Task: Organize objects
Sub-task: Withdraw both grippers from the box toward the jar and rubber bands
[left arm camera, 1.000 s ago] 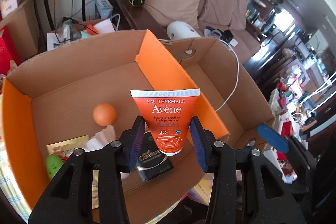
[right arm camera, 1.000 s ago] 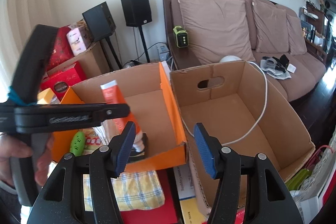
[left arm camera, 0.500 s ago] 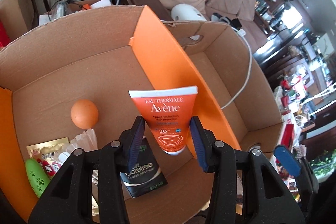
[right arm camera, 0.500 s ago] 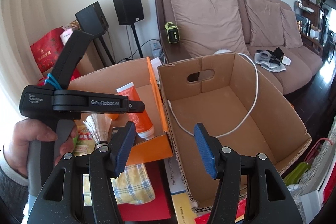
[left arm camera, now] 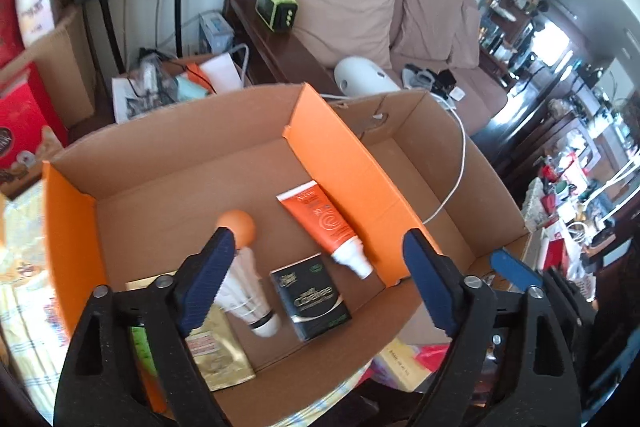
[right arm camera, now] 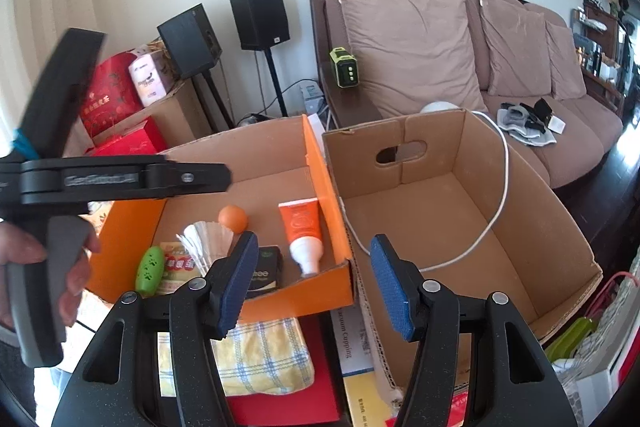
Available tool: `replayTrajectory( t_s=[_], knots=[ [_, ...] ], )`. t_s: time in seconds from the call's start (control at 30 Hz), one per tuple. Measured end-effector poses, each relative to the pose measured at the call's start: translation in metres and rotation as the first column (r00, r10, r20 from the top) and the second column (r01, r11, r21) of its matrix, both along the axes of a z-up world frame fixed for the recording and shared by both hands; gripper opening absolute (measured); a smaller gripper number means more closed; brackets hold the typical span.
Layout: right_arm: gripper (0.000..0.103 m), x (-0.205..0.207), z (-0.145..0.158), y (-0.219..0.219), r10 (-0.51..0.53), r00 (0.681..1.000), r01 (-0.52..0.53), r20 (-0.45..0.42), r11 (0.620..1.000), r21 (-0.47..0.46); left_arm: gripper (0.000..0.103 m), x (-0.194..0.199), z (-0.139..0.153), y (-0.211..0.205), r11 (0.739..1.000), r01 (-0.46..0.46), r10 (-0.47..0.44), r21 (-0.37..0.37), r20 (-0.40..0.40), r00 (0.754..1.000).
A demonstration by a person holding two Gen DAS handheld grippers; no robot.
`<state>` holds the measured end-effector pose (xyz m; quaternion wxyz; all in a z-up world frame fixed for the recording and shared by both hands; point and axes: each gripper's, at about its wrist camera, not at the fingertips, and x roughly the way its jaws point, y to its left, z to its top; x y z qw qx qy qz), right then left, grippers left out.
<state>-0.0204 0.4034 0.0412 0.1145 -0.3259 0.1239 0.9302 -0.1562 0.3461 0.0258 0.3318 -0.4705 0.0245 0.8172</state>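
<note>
The orange-sided box (left arm camera: 332, 163) is the landmark here. The left gripper (left arm camera: 316, 279) hangs above its near edge with jaws that have just been opening; they now stand wide with nothing between them. The orange tube (left arm camera: 324, 223) lies flat on the box floor, tight against the orange right wall, its white cap toward the near edge. Just left of the cap lies a small black carton (left arm camera: 310, 297), and left of that a shuttlecock (left arm camera: 248, 291) on its side. An orange ball (left arm camera: 237, 227) sits farther in, left of the tube. A gold packet (left arm camera: 212, 351) lies at the near left corner, and a green toy (right arm camera: 149, 269) beside it. The right gripper (right arm camera: 316, 285) hovers in front of the box's near right corner, its jaws moderately apart and empty. To the right of the box stands a plain brown box (right arm camera: 516, 195) with a white cable (right arm camera: 480, 235) draped into it.
</note>
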Motion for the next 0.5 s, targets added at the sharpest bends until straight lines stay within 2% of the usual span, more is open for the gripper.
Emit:
replayTrajectory(
  t_s=[0.07,0.13,0.17,0.2,0.27,0.33,0.5],
  knots=[
    [0.069,-0.003,0.002,-0.006,0.013,1.0,-0.013,-0.005,1.0,0.007,0.098,0.007,0.009,-0.014,1.0,-0.005,0.005,0.006,-0.023,1.0],
    [0.077,-0.006,0.005,-0.013,0.023,1.0,-0.023,-0.013,1.0,0.018,0.099,0.013,0.018,-0.025,1.0,0.0,0.0,-0.001,-0.053,0.999],
    [0.086,-0.008,0.006,-0.016,0.025,1.0,-0.025,-0.015,0.999,0.021,0.099,0.016,0.021,-0.031,1.0,-0.002,0.002,-0.009,-0.071,0.997],
    [0.091,-0.01,0.007,-0.019,0.026,0.999,-0.026,-0.018,0.999,0.019,0.1,0.02,0.025,-0.037,1.0,-0.005,0.004,-0.017,-0.089,0.996],
    [0.094,-0.014,0.009,-0.023,0.039,0.999,-0.039,-0.024,0.999,0.0,0.102,0.024,0.031,-0.047,1.0,-0.016,0.013,-0.02,-0.107,0.994],
    [0.102,-0.017,0.011,-0.028,0.046,0.999,-0.046,-0.023,0.999,0.002,0.103,0.028,0.036,-0.057,0.999,-0.029,0.026,-0.021,-0.123,0.992],
    [0.103,-0.025,0.017,-0.042,0.067,0.998,-0.066,-0.023,0.998,0.019,0.103,0.037,0.042,-0.084,0.998,-0.06,0.055,-0.027,-0.162,0.985]
  ],
)
